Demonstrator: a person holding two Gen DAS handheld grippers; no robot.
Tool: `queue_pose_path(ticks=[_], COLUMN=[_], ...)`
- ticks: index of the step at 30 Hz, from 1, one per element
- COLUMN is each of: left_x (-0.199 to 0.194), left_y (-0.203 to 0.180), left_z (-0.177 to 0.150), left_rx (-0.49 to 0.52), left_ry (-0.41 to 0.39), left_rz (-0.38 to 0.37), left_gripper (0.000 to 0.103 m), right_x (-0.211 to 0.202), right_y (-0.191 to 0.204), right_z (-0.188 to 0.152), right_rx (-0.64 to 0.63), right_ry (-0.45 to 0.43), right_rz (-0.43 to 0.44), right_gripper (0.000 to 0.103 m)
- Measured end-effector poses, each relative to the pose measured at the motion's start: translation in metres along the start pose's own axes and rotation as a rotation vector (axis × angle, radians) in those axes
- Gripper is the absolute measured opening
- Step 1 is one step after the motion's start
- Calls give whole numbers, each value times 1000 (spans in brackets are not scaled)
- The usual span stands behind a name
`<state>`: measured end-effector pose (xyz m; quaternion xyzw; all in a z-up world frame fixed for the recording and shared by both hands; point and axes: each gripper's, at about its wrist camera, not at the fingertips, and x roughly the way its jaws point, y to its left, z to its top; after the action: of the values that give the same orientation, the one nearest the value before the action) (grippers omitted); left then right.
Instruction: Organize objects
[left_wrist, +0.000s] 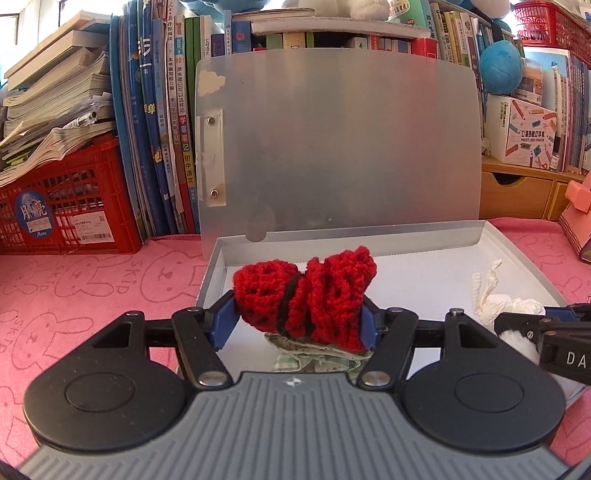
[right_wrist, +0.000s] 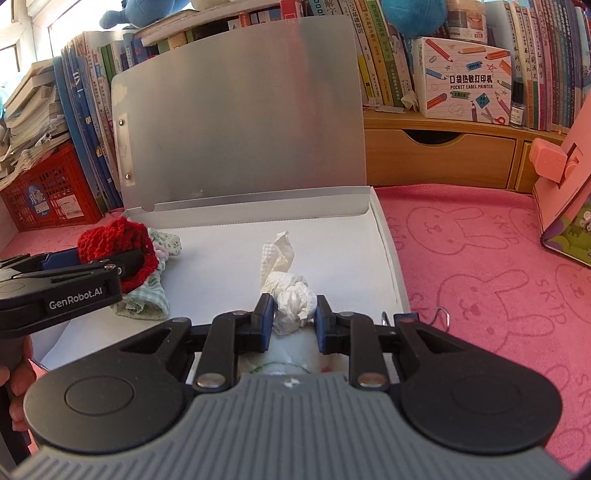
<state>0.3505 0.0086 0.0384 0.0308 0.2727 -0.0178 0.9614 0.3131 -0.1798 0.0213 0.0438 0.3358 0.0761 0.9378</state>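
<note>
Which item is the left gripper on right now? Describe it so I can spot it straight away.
Find the open white box with its lid propped up on the pink bunny cloth. Over its left part, the left gripper clamps a red crocheted bundle tied with a black band. It lies over pale speckled cloth, and the crumpled tissue nearby is white.

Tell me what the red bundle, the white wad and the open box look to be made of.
Red bundle: knitted or crocheted yarn, matte, shown by thick loops and open holes.
White wad: likely tissue or paper towel, matte, crumpled with a dimpled texture.
Box: its lid looks like frosted plastic or thin metal with a dull sheen; which one is unclear.
</note>
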Motion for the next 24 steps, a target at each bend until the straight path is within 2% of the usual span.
queue_pose_path(ticks=[3,4,5,6,9,12,24], left_x=[-3,-4,-5,-7,-13,-23,-77], left_y=[-2,-1,0,0,1,1,8], left_z=[0,-1,-1,-2,-1,0,-9], left_rx=[2,-4,-10,-14,0,18,56], left_ry=[6,10,14,17,11,0,-32], left_rz=[-11,-21,-27,-26,-15,-1,-16], left_gripper=[74,78,82,84,86,93,95], right_x=[-1,-2,-3,-5,-14,-25,-77], right_y=[2,1,0,-1,-3,-5,-3], right_z=[0,0,0,1,3,5,-7], right_rx=[0,8,16,24,33,35,-31], right_ry=[-6,-11,-14,-19,-39,-58,-102], right_rz=[8,13,18,19,28,28,51], right_gripper=[34,35,48,55,58,62,67])
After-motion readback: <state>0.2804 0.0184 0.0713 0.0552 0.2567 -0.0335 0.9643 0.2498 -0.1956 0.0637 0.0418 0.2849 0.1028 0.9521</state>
